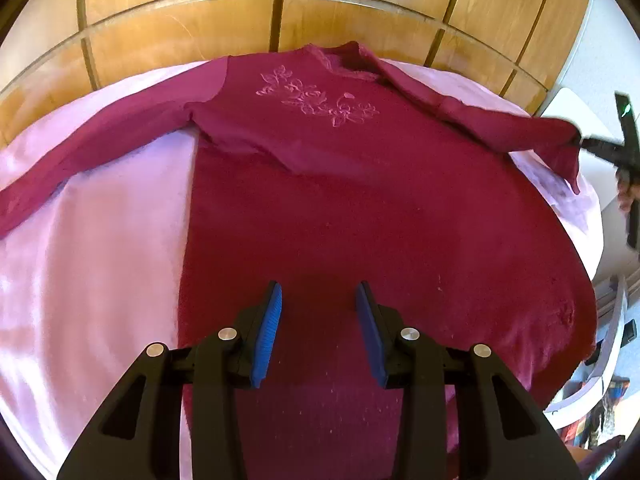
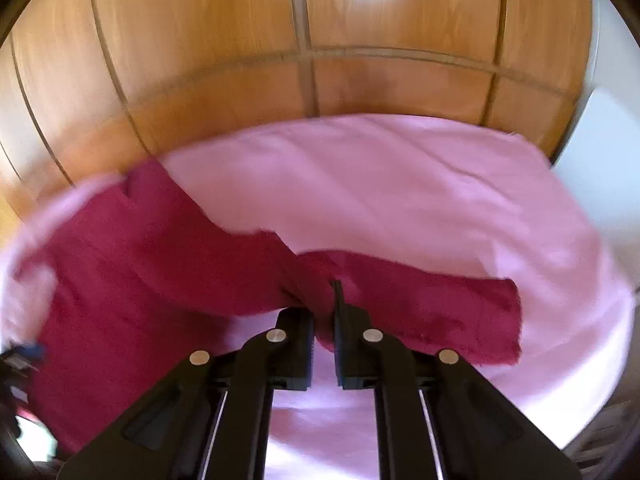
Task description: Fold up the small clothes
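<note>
both grippers are black plastic with angular arms bearing triangular cut-outs. the left gripper [image 1: 319, 292] has ribbed blue pads [image 1: 267, 334] on the inner faces of its fingers and four round silver screws behind them. the right gripper [image 2: 323, 304] has dark ribbed pads, four silver screws and pale rails further back.

1. Nothing readable is showing anywhere: no words, labels, brands or numbers.
2. The dark red garment [image 1: 320, 184] is carrying only pink floral embroidery [image 1: 316, 98], below its collar, not lettering.
</note>
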